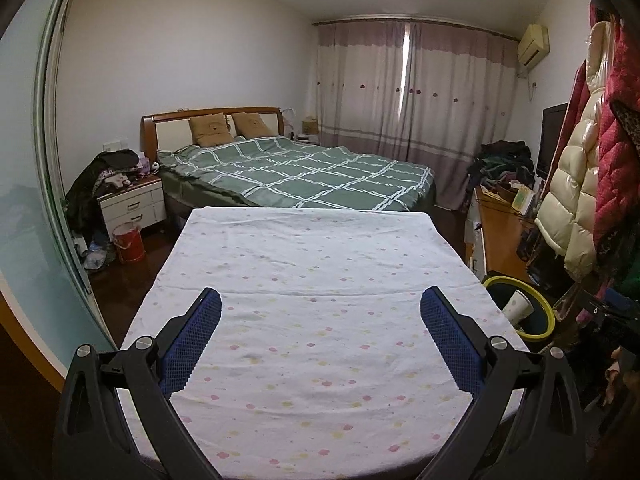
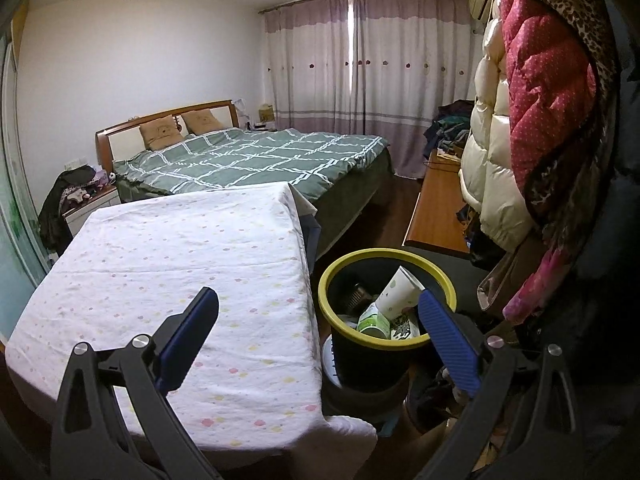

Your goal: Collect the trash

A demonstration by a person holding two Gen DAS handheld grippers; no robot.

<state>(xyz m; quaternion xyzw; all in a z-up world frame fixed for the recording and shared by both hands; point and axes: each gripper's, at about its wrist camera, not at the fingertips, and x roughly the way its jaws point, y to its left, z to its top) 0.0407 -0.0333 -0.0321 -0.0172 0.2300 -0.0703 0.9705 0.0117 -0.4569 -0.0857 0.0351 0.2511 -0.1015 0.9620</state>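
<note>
A dark trash bin with a yellow rim (image 2: 328,276) stands on the floor to the right of the table; it also shows in the left wrist view (image 1: 550,312). Inside lie a white paper cup (image 2: 400,294), a green-labelled container (image 2: 374,320), a dark can (image 2: 358,294) and other scraps. The cup shows in the left wrist view too (image 1: 518,306). My left gripper (image 1: 320,312) is open and empty above the table with the white dotted cloth (image 1: 312,264). My right gripper (image 2: 318,312) is open and empty, over the table's right edge and the bin.
A bed with a green checked quilt (image 1: 304,172) lies beyond the table. A nightstand piled with clothes (image 1: 128,196) and a red bucket (image 1: 128,242) stand at the left. Hanging coats (image 2: 532,128) and a wooden desk (image 2: 436,208) crowd the right.
</note>
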